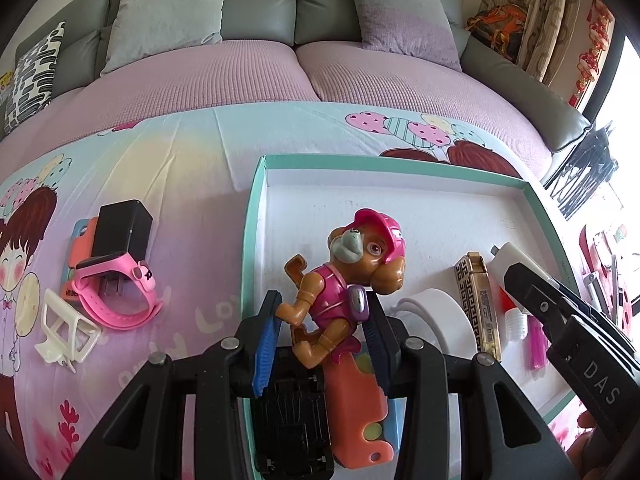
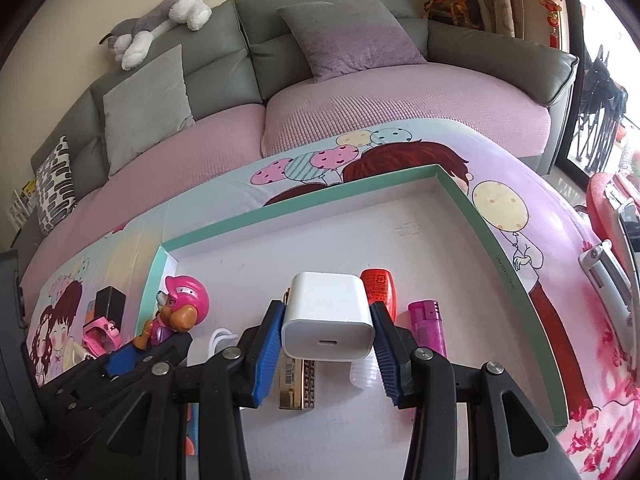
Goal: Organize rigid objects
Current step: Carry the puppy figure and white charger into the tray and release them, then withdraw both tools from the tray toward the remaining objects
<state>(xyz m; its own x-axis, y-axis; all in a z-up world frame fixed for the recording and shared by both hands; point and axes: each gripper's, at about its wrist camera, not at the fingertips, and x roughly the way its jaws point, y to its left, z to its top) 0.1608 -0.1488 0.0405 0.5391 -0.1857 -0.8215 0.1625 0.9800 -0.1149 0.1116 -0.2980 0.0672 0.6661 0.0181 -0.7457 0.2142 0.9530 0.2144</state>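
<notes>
Left hand-held gripper (image 1: 324,320) clamps dog figure (image 1: 352,276); right arm marked "DAS" (image 1: 600,384).

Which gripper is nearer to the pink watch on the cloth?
Left. The left gripper holds the toy dog just beside the pink watch; the right gripper, holding the white charger, is farther across the tray.

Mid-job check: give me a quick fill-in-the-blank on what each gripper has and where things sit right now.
1. The left gripper is shut on the toy ____, which wears a pink helmet.
2. The right gripper is shut on a ____ charger cube.
3. The pink watch lies ____ the teal-rimmed tray, on the cartoon cloth.
4. Beside the watch stands a ____ charger.

Missing words: dog; white; outside; black
</notes>
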